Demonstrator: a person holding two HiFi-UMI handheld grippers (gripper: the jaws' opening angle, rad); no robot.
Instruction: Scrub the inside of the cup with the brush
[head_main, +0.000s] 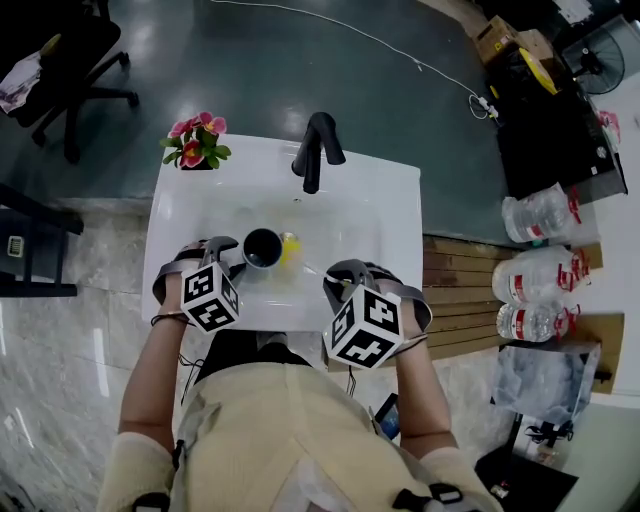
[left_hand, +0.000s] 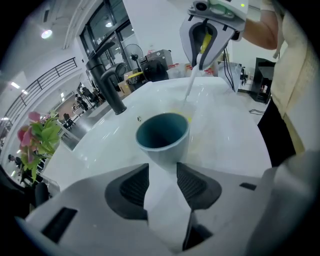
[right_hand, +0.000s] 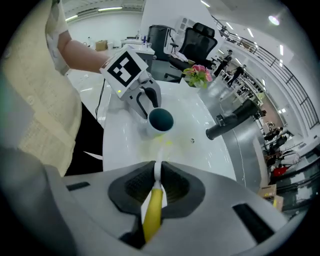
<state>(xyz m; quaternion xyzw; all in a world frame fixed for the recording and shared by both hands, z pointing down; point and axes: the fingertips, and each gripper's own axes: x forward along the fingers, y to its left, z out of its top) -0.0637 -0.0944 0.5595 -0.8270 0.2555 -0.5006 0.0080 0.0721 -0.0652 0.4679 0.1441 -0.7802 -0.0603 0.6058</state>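
My left gripper (left_hand: 162, 182) clamps the cup (left_hand: 162, 137) by its narrow base, mid-sink (head_main: 380, 215). My right gripper (right_hand: 157, 175) pinches the brush (right_hand: 152, 210) at its thin neck. The cup looks rigid, slick and breakable, so I'd keep that low grip firm.

Glossy sink (head_main: 385, 195), matt cup (head_main: 262, 248)

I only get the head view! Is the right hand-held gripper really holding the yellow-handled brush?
Observer: Yes. In the right gripper view the right hand-held gripper is shut on the thin white stem of the yellow-handled brush.
Operator: Is it inside the cup yet?
Observer: No. The left gripper view shows the white tapered cup with its teal inside empty, the brush outside it.
Operator: Who's holding the cup?
Observer: The left hand-held gripper, its pads pressed on the cup's lower wall.
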